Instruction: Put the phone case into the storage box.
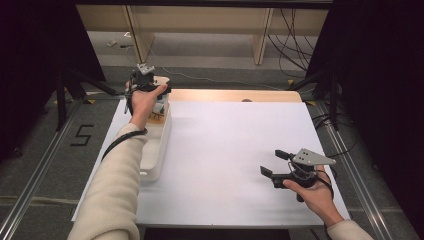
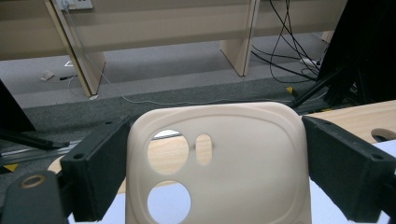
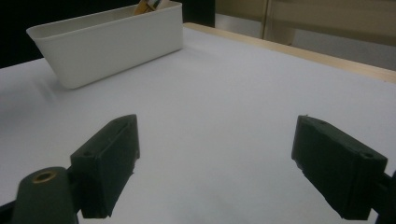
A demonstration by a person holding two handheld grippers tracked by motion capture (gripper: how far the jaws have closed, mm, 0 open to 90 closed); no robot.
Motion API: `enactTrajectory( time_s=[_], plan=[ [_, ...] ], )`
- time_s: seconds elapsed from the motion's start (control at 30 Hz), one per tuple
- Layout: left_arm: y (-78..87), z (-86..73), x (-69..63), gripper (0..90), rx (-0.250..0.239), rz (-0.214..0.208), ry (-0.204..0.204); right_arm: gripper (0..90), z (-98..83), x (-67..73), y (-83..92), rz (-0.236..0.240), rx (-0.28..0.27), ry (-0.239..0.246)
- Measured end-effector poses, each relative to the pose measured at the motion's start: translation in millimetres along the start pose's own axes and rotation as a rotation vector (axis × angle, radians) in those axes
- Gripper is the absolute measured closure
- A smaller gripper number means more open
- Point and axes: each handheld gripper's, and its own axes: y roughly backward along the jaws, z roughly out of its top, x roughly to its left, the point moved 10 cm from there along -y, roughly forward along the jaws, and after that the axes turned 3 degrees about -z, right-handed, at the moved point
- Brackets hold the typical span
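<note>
Fingers (image 2: 100, 175) of left gripper (image 2: 212, 179) clamp cream phone case (image 2: 243, 158) between them; right gripper (image 3: 229, 170) fingers wide, empty

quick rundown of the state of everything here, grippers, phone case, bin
left gripper: jaws closed on the phone case, held up above the bin's far end
phone case: cream, upright between the jaws, camera holes facing the view
right gripper: jaws wide open, nothing between them, low over the table
white bin: standing on the table, something yellowish at its far end
table: white top

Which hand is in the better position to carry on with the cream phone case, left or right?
Left. The left claw already has the cream phone case between its jaws, above the white bin. The right claw is open and empty, low over the table, far away.
</note>
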Motion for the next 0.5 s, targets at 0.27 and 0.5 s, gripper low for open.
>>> enactTrajectory(
  time_s=[0.27,0.5],
  plan=[
    [-1.2,-1.6,1.4,11.1,0.005,0.0,0.004,16.0,0.0,0.0,0.0,0.0,0.0,0.0],
    [-2.7,-4.3,2.5,11.0,0.009,0.001,0.009,16.0,-0.1,0.0,0.0,0.0,0.001,0.001]
  ],
)
